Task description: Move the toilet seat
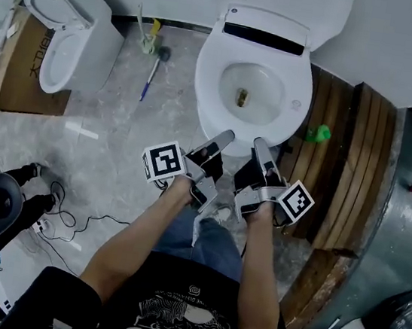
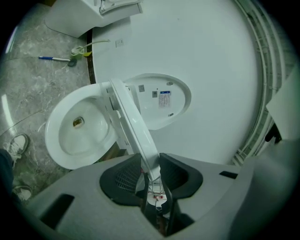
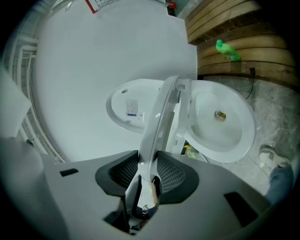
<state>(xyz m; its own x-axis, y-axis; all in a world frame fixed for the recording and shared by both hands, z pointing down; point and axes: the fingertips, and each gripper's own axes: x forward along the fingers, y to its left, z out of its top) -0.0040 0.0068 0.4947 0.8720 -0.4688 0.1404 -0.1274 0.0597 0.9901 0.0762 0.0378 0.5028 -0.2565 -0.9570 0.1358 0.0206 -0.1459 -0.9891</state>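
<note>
A white toilet [image 1: 295,96] stands against the wall with its lid [image 1: 290,1] up. Its seat [image 1: 207,92] is lifted off the bowl. In both gripper views the seat [image 2: 131,126] [image 3: 159,122] shows edge-on, between the bowl [image 2: 79,126] [image 3: 222,117] and the lid [image 2: 164,101] [image 3: 131,108]. My left gripper [image 1: 225,136] [image 2: 151,176] is shut on the seat's front rim. My right gripper [image 1: 258,143] [image 3: 149,171] is shut on the same rim just to the right. The rim runs between the black pads of each.
A second toilet [image 1: 69,30] sits on a cardboard box [image 1: 28,74] at the left. A blue-handled tool [image 1: 150,76] lies on the marble floor. Wooden steps [image 1: 350,165] and a green bottle [image 1: 318,132] flank the toilet's right. Cables [image 1: 69,217] trail at lower left.
</note>
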